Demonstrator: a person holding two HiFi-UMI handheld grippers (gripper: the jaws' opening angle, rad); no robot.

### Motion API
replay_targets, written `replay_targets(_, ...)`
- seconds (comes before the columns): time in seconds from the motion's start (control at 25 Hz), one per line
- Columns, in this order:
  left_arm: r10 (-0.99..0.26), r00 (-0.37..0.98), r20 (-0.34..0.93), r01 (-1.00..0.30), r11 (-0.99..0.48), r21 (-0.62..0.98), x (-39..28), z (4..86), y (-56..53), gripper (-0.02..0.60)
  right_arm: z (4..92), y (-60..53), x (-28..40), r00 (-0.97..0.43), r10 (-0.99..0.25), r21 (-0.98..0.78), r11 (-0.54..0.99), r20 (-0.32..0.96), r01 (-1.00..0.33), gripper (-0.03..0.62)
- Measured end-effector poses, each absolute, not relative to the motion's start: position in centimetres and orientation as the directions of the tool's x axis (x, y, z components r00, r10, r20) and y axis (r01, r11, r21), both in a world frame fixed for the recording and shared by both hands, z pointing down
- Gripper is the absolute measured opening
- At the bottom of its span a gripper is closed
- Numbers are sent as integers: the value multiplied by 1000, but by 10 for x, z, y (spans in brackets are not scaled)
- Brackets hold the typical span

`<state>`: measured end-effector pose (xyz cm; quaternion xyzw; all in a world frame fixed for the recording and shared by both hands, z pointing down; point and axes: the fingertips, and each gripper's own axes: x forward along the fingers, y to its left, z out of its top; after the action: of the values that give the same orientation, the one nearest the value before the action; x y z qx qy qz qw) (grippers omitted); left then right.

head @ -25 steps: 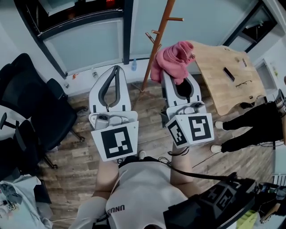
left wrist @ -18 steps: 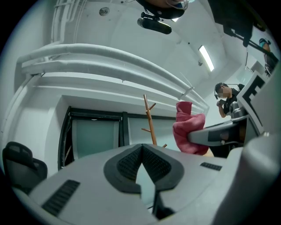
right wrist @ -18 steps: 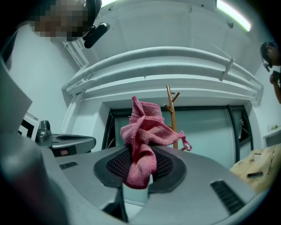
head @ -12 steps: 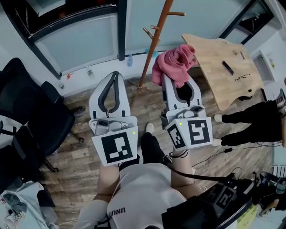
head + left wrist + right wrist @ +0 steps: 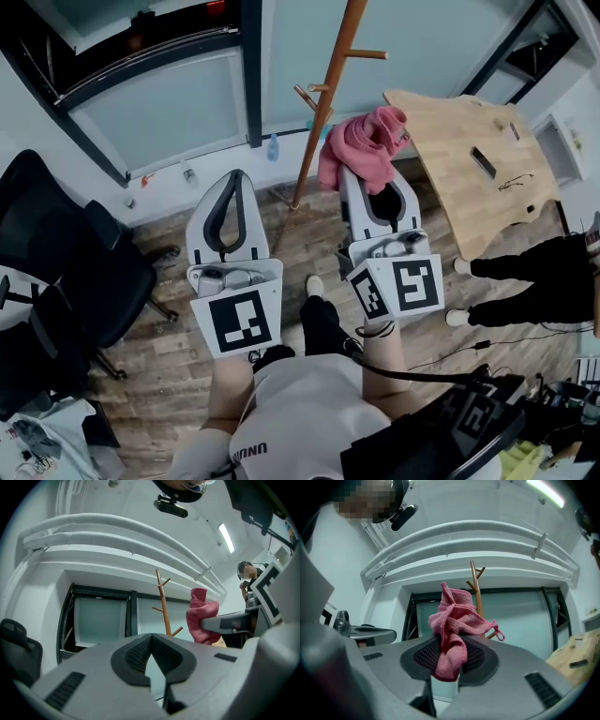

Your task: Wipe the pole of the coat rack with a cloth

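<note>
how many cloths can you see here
1. A pink cloth, clamped in the right gripper, sits just right of the coat rack pole in the head view. The left gripper is shut and empty. Others may lie out of sight.

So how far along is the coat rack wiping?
Done: the pink cloth is clamped in the right gripper. In hand: it is held up beside the wooden pole, seemingly not touching. Left: all the wiping. The left gripper is shut, empty.

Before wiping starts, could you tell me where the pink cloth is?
In the head view, the pink cloth is clamped in the right gripper, just right of the coat rack pole.
</note>
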<state>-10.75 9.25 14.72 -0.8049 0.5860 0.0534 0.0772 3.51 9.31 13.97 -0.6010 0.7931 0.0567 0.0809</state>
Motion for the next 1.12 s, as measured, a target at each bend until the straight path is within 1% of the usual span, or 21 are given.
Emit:
replay_targets(0.28,-940,293,-177,-956,-286,-63,-69,149,42,12,142,42,75,-284,-938,0,289,-197,-957,106)
replay_targets(0.6,-967,213,-142,-977,-206,-59,-32,158,-12,12,157,-29,112,-330,-932,57,325,-149,-944,106)
replay_targets(0.92,-985,127,-113,-992,-123,-41,-20,172,-45,12,177,-79,121,-400,-911,90,392,-99,-915,106)
replay_targets(1.12,-990,113,-89,-993,-110,-40,-14,181,-56,12,192,-94,123,-405,-912,110,396,-70,-911,106)
